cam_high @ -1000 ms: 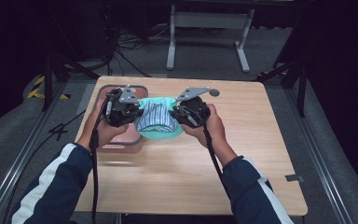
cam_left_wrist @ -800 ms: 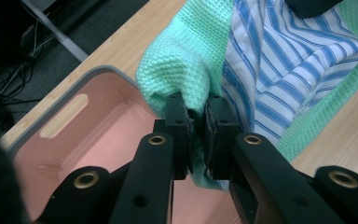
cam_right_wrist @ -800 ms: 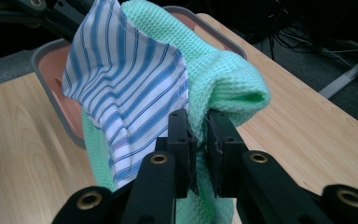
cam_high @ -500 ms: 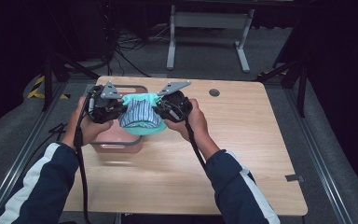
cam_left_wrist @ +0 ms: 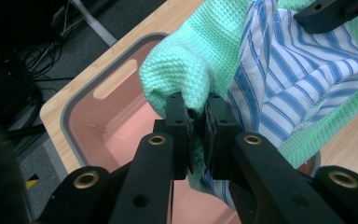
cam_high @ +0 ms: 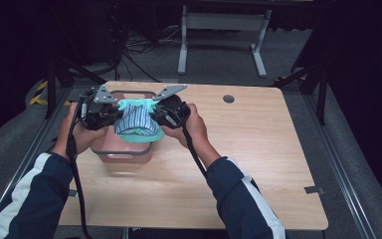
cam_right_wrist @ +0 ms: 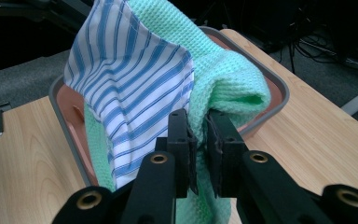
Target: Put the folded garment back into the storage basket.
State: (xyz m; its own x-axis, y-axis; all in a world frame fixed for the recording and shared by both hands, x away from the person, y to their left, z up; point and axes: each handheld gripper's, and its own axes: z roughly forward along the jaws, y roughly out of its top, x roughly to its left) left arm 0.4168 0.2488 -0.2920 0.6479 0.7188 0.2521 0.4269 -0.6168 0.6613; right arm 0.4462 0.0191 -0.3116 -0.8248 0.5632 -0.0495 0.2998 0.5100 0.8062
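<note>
Left gripper [cam_left_wrist: 196,122] clamped on a fold of green waffle-knit cloth [cam_left_wrist: 186,70], jaws nearly closed with fabric pinched between the pads. Right gripper [cam_right_wrist: 200,135] likewise pinched tight on the green cloth [cam_right_wrist: 228,88], at the opposite edge.

Count: two grippers, one per hand; one green cloth; one blue-and-white striped cloth [cam_high: 135,118]; one pink bin [cam_high: 122,152] with grey rim; one wooden worktop [cam_high: 258,164].

In high view: left gripper [cam_high: 113,113] and right gripper [cam_high: 155,113] held level, close together, bundle of cloth strung between them. Green cloth [cam_high: 138,133] sagging below, striped cloth nested inside it. Bundle lifted above the bin, lower edge of green cloth about at rim level; contact with rim not clear.

Left gripper view: striped cloth [cam_left_wrist: 298,79] lying against inner face of green cloth, right of the jaws; unclear whether striped fabric also caught in the pinch. Bin [cam_left_wrist: 98,121] open below, pink floor bare where visible, slot handle in far wall.

Right gripper view: striped cloth [cam_right_wrist: 130,88] draped left of the jaws, green cloth folded over to the right. Bin [cam_right_wrist: 279,93] behind and beneath, sitting on worktop [cam_right_wrist: 23,158] near its far left corner.

Small dark round hole [cam_high: 228,98] in worktop, well apart from bin.
</note>
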